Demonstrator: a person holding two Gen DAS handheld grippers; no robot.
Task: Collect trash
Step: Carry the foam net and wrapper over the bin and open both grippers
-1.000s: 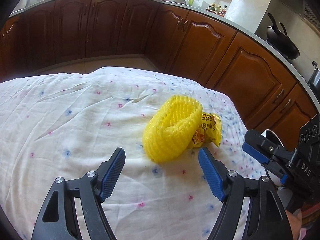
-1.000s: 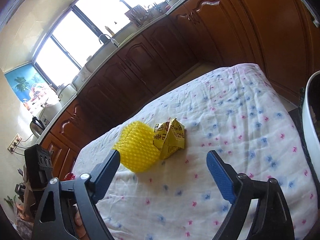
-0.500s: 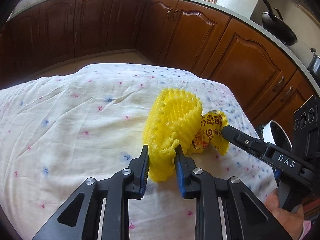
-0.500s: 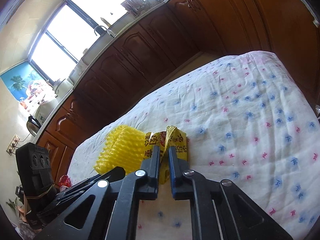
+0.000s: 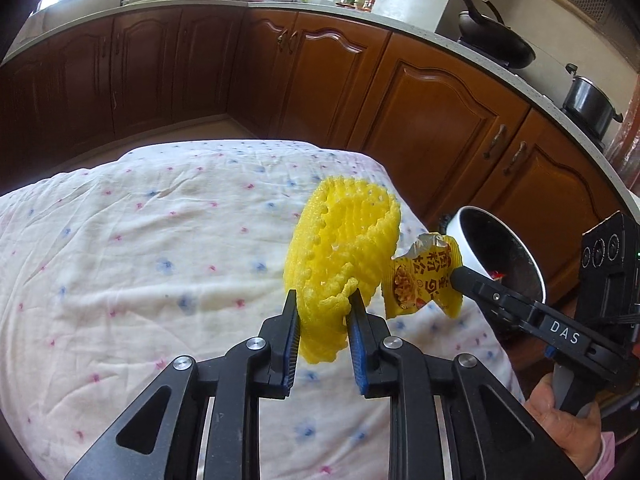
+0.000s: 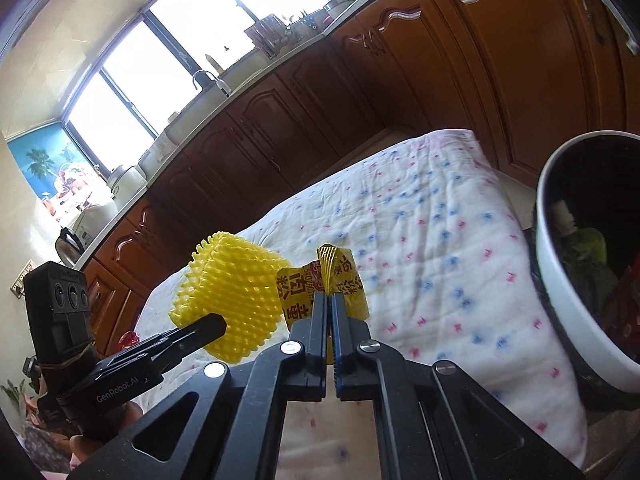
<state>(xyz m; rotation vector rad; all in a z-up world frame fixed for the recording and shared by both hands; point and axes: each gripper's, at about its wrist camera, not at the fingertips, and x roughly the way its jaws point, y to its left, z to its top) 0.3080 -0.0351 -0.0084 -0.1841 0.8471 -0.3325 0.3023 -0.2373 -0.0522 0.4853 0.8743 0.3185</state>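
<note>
Above the cloth-covered surface (image 5: 120,264), the left tool (image 5: 323,304) is clamped on the yellow foam fruit net (image 5: 340,240), lifted clear, while the right tool (image 6: 329,304) pinches the yellow snack wrapper (image 6: 304,292) just beside it, near the white trash bin (image 6: 560,300).

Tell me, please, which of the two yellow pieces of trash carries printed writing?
The flat yellow snack wrapper in the right gripper; the yellow foam net is plain mesh.
</note>
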